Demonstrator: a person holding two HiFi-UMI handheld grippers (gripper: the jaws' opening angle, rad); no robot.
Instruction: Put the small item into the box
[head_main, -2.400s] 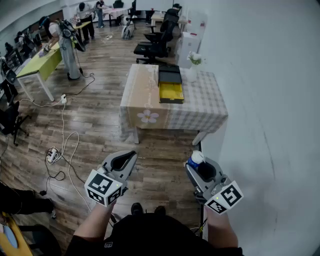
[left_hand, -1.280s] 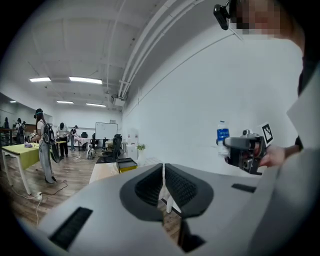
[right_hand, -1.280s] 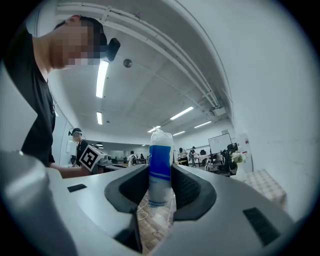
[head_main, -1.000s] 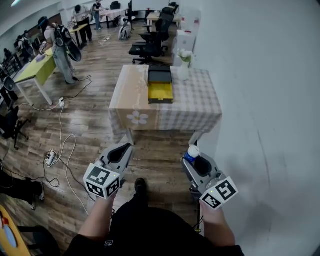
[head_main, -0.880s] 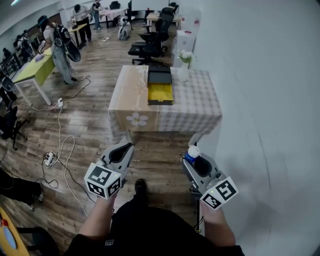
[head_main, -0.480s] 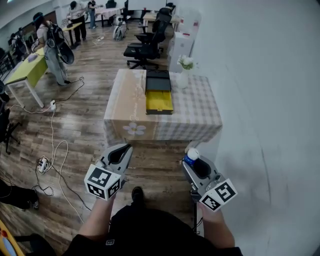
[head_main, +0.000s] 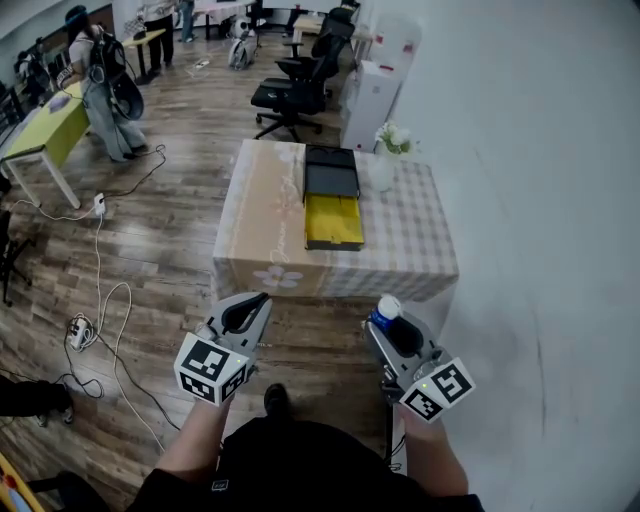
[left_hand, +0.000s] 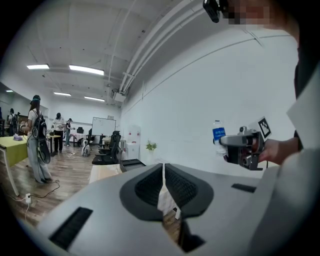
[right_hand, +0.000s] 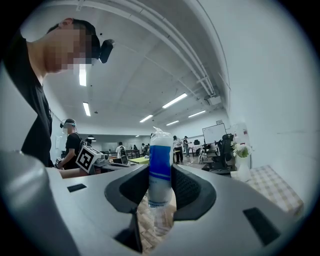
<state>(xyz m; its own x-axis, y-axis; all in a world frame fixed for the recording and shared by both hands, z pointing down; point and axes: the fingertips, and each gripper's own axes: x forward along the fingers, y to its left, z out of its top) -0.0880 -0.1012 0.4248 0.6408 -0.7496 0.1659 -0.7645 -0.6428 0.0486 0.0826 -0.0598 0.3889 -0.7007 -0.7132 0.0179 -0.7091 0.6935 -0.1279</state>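
Note:
My right gripper (head_main: 386, 320) is shut on a small clear bottle (head_main: 384, 311) with a blue label and a white cap. In the right gripper view the bottle (right_hand: 160, 170) stands upright between the pads. My left gripper (head_main: 254, 306) is shut and holds nothing; its jaws (left_hand: 163, 176) meet with no gap. The box (head_main: 334, 221), yellow inside with a dark lid (head_main: 331, 172) folded back behind it, lies open on a cloth-covered table (head_main: 268, 232) ahead of both grippers. Both grippers hang above the wooden floor, short of the table's near edge.
A white vase of flowers (head_main: 384, 164) stands to the right of the box. A white wall (head_main: 540, 200) runs along the right. Office chairs (head_main: 290, 95) stand behind the table. Cables and a power strip (head_main: 82, 325) lie on the floor at left. People (head_main: 100, 85) stand far left.
The table and box have come nearer and shifted slightly right in the head view. Both grippers keep their pose, and the bottle stays in the right one.

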